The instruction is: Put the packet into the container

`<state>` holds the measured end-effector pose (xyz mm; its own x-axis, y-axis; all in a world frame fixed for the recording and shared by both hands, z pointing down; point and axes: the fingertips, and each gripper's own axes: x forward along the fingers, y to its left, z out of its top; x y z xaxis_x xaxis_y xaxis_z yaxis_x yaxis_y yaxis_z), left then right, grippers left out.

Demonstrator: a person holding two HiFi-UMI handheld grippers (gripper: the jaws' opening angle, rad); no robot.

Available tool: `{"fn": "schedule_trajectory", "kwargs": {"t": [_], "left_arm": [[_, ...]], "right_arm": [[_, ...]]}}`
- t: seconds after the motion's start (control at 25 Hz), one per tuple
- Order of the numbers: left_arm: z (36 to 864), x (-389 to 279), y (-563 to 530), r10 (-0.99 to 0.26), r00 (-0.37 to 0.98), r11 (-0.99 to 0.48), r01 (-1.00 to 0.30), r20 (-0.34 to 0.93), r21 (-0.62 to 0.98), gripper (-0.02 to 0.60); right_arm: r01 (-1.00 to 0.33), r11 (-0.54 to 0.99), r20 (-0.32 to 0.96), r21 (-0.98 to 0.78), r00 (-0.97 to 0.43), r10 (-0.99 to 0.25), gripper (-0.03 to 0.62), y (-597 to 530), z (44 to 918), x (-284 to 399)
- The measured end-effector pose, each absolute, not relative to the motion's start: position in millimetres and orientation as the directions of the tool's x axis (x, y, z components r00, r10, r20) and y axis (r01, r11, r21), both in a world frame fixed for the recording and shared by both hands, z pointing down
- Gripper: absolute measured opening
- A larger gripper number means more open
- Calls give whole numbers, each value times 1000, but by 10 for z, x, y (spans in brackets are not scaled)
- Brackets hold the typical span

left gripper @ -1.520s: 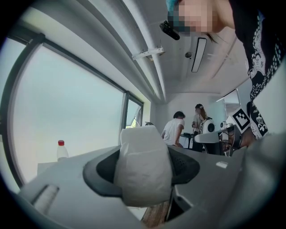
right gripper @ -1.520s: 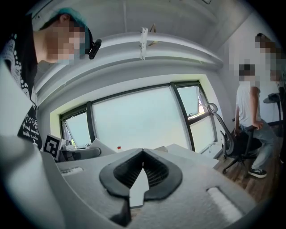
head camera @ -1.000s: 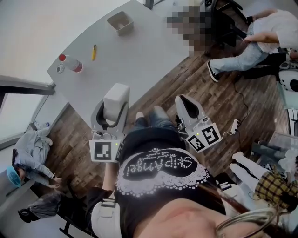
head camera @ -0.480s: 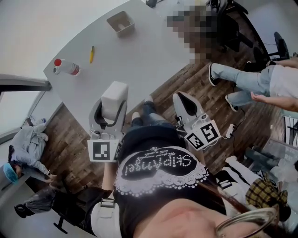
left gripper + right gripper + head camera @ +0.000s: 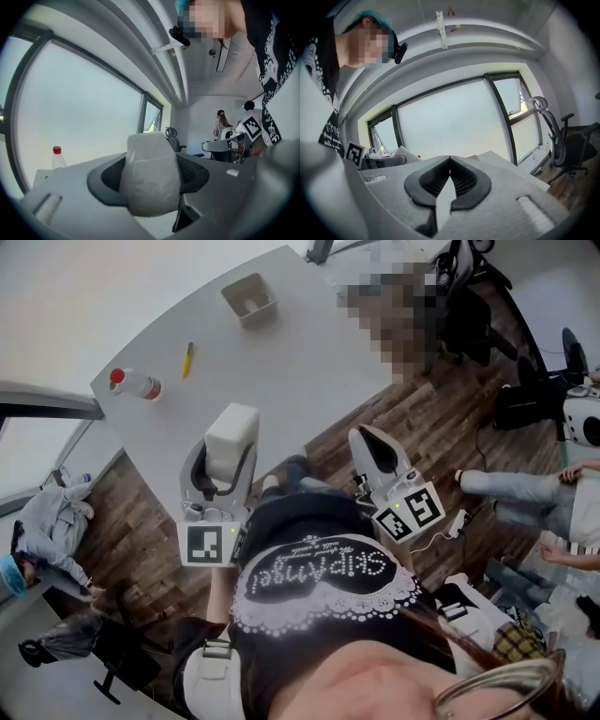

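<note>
White soft packet pinched between left gripper jaws, raised above grey table edge, presumably for carrying. Beige square open container well apart at 12 o'clock. Right gripper closed tip-to-tip, empty, spare at 3 o'clock.

Head view steeply down; gripper views close behind jaws; bottle shared with left.

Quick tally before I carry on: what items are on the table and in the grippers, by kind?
Packet: 1, white, clamped in the left gripper
Container: 1, beige, on the table
Bottle: 1, red cap
Yellow pen-like stick: 1
Total: 4. The right gripper is closed on nothing.
</note>
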<state>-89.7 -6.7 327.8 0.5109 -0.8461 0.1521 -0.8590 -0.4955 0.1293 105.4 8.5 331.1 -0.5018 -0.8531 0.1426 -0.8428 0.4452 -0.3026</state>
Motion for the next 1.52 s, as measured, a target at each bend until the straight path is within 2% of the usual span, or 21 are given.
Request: {"fn": "schedule_trajectory", "kwargs": {"t": [1.08, 1.52], "left_arm": [[3133, -191, -334, -876, 476, -466, -877, 81, 116, 279], [3126, -206, -466, -871, 483, -475, -875, 92, 95, 279]], "right_arm": [[-825, 476, 127, -305, -531, -838, 0, -190, 3361, 1797], [-823, 466, 120, -325, -524, -843, 0, -236, 3373, 1789]]}}
